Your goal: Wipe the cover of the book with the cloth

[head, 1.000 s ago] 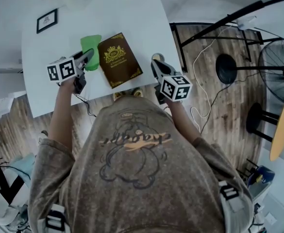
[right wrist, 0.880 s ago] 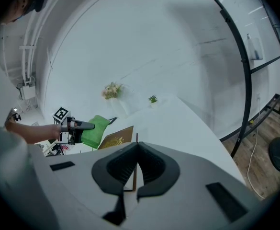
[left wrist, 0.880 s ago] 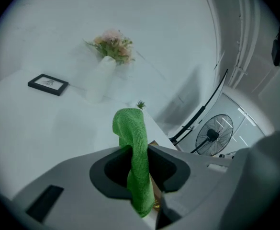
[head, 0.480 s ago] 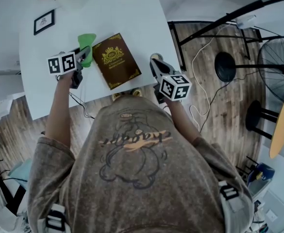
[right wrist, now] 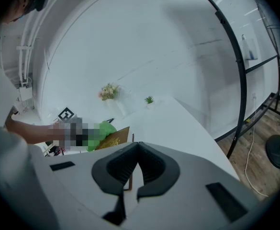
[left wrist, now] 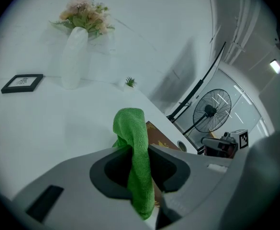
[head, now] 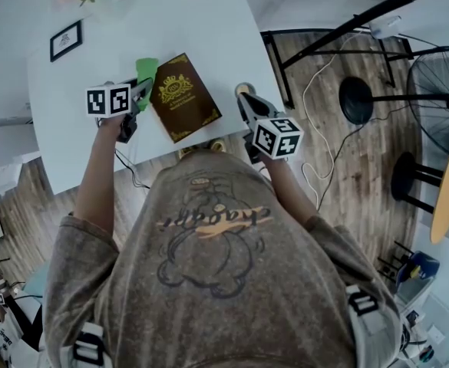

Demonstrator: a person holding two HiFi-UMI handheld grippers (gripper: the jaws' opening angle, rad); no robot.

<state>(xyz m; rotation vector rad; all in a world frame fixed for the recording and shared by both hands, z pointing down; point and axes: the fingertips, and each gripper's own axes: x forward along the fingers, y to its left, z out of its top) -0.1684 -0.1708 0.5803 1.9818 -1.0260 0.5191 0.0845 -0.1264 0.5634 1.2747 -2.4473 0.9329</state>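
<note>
Green cloth is off the table now. In the head view it no longer lies flat left of the book as it did a second ago. It stands bunched in the left gripper, which has risen and moved forward, so the cloth sits just beside the book's left edge. The book has not shifted; it lies closed and askew near the table's front edge. The right gripper holds its place beyond the book's right side.

In the left gripper view the jaws are clamped on the cloth. One fold sticks up above them and a tail hangs below, clear of the table. The brown cover shows just past it to the right.

In the right gripper view the jaws are closed tip to tip with nothing between them. The book and cloth sit ahead to the left.

So the pick-up looks done and no wiping has begun. The next move likely carries the cloth right and down onto the cover. Since nothing pins the book, it could slide under the strokes.
</note>
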